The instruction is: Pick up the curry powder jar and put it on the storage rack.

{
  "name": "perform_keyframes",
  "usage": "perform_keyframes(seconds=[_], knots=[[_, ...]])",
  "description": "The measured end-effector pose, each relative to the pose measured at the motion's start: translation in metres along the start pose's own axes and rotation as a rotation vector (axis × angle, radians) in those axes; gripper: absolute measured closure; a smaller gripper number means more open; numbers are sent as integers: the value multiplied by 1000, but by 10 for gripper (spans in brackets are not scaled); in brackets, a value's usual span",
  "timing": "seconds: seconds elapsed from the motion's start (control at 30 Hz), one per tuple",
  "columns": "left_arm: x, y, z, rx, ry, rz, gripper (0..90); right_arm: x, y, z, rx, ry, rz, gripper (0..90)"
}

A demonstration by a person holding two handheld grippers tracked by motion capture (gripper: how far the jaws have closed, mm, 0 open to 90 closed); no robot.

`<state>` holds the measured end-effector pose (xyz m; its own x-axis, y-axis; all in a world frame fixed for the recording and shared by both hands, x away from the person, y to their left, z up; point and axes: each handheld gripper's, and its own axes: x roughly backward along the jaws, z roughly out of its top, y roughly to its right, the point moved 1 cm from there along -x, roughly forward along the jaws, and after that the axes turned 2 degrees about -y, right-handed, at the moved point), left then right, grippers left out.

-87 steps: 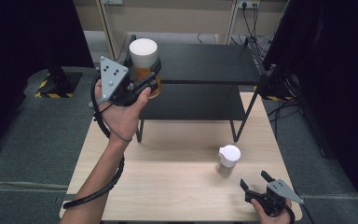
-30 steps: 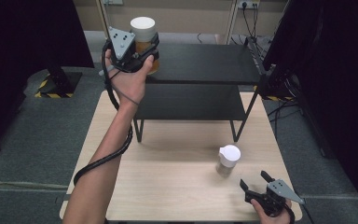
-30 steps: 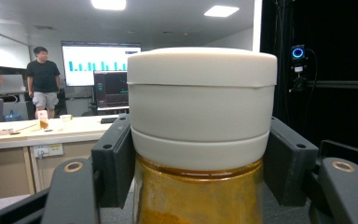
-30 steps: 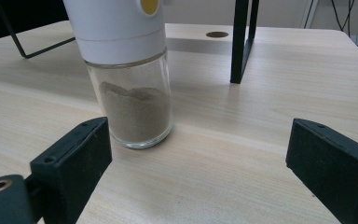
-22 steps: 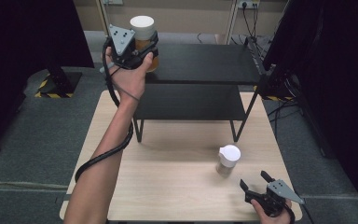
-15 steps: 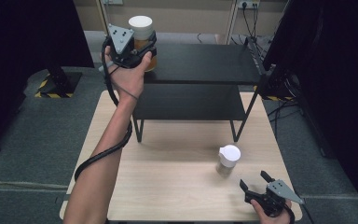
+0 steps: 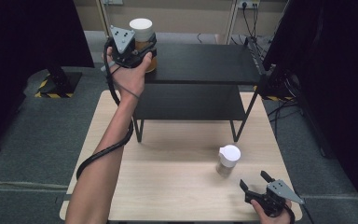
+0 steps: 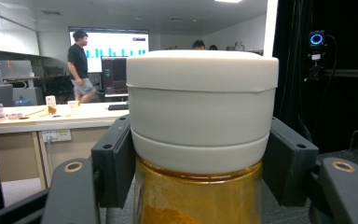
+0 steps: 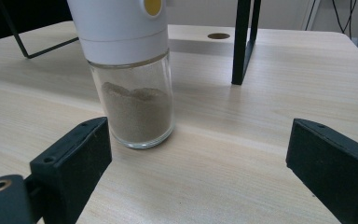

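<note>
The left gripper [image 7: 137, 49] was closed on an amber jar [image 8: 198, 196] with a white lid [image 8: 200, 105], both black pads bearing against the lower band of that lid in the left gripper view. In the high view the jar [image 7: 142, 42] stood upright at the far left corner of the black shelf's top tier [image 7: 205, 63], held at or just above its surface; whether the base had touched down could not be determined. The contents were an orange-yellow powder. No label or print could be read on jar or lid.

The right gripper [image 7: 256, 184] rested at the near right corner of the wooden table [image 7: 168, 186], its jaws standing wide apart with nothing between the pads. Just beyond it, slightly to the left, stood a second jar [image 9: 133, 70], glass with a white cap and partly filled with grey-brown powder, upright on the table and clear of both jaws. Its cap carried a small yellow round button [image 9: 152, 4]; no wording was legible on it.

Assessment: the work in hand appeared to be shelving the jars. The amber jar was at its place on the top tier but not released. Remaining, by judgement: opening the left jaws, withdrawing, then taking up the grey-brown jar.

Background: a distant wall screen [image 8: 107, 44] showed a bar chart; its text was too small to read.
</note>
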<state>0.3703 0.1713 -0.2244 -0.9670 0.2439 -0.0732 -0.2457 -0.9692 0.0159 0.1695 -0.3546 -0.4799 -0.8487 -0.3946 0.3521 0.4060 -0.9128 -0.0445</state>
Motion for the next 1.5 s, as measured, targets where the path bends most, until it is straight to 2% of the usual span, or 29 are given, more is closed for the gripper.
perform_keyframes(seconds=[0.1, 0.57, 0.63, 0.77, 1.1, 1.5], knots=[[0, 0, 1, -7, -2, -4, 348, 0, 0, 0, -1, -1, 0, 68], [1, -3, 2, 16, -9, -9, 337, 0, 0, 0, 1, -1, 0, 67], [1, -4, 3, 20, -11, -14, 310, 0, 0, 0, 2, -1, 1, 67], [7, -1, 6, 32, 7, -9, 189, 0, 0, 0, 1, 2, 1, 66], [20, 8, 12, 15, 2, 2, 162, 0, 0, -1, 1, 3, -1, 66], [41, 12, 1, -21, 11, -6, 161, 1, -1, -1, 3, 3, -3, 66]])
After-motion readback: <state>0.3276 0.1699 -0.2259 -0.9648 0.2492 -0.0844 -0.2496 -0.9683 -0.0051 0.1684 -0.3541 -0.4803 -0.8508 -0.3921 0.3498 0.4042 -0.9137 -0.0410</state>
